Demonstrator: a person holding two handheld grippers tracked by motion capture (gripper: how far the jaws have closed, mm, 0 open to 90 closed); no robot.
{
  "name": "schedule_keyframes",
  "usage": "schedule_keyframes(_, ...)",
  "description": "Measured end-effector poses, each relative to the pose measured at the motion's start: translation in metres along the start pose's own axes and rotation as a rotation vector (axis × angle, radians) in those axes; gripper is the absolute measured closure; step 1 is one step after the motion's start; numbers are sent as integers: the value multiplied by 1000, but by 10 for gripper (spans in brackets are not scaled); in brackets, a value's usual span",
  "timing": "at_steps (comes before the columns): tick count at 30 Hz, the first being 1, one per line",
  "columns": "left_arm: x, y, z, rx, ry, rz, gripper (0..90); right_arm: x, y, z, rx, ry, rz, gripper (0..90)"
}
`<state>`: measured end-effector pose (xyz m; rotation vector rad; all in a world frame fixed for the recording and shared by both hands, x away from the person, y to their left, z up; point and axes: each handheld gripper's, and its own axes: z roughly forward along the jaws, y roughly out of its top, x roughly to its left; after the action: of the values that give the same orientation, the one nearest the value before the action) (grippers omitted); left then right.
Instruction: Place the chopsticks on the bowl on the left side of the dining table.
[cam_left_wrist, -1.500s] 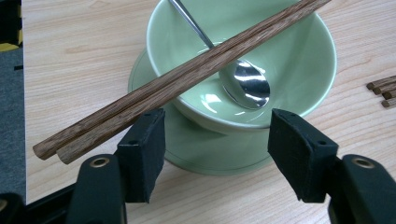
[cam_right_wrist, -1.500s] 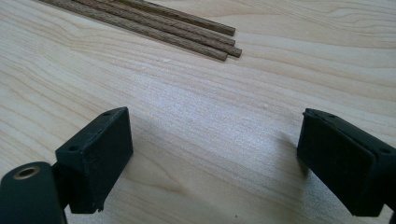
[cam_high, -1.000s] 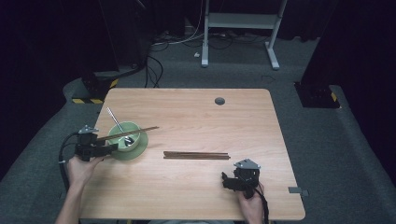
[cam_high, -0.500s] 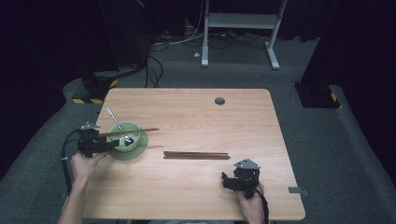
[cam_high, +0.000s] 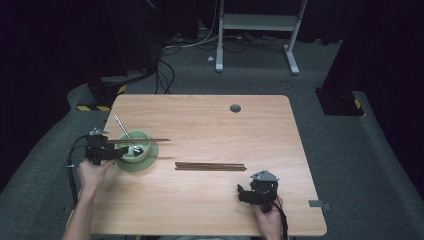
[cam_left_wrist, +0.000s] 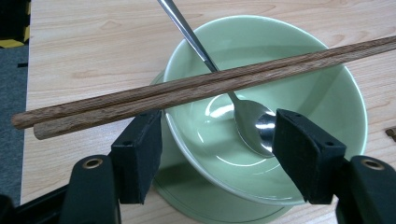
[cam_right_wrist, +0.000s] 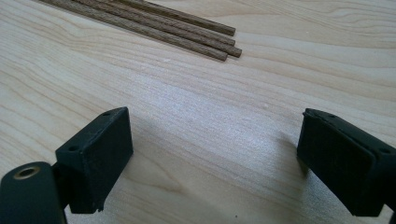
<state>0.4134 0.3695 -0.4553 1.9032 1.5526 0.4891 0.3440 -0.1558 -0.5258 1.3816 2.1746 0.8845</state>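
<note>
A green bowl (cam_high: 136, 148) stands on a green plate (cam_high: 141, 163) at the table's left. A metal spoon (cam_high: 123, 130) leans in the bowl (cam_left_wrist: 299, 93), its scoop (cam_left_wrist: 254, 126) at the bottom. A pair of brown chopsticks (cam_high: 142, 140) lies across the rim (cam_left_wrist: 210, 85). My left gripper (cam_high: 119, 151) is open, its jaws level with the bowl's near wall and touching nothing (cam_left_wrist: 222, 156). The plate (cam_left_wrist: 196, 200) shows beneath. More chopsticks (cam_high: 210, 166) lie mid-table. My right gripper (cam_high: 243, 193) hovers open over bare wood (cam_right_wrist: 215, 154), short of those chopsticks (cam_right_wrist: 163, 23).
The wooden table (cam_high: 210, 125) has a round cable hole (cam_high: 235, 108) near its far edge. Beyond it stand a white frame (cam_high: 257, 22), floor cables (cam_high: 167, 70) and dark stands (cam_high: 340, 100). Table edges run close to both hands.
The chopsticks over the bowl lie flatter than a second ago, when their right end was raised. My left gripper has edged slightly right. The right gripper has not moved.
</note>
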Motion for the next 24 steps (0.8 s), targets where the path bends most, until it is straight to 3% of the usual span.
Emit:
schedule_keyframes(8, 0, -1, -3, -11, 11, 4, 335, 0, 0, 0, 0, 0, -1, 100)
schedule_keyframes(13, -3, -2, -10, -37, -5, 4, 340, 0, 0, 0, 1, 0, 0, 100)
schedule_keyframes(24, -22, -8, -19, -87, -33, 31, 335, 0, 0, 0, 1, 0, 0, 100)
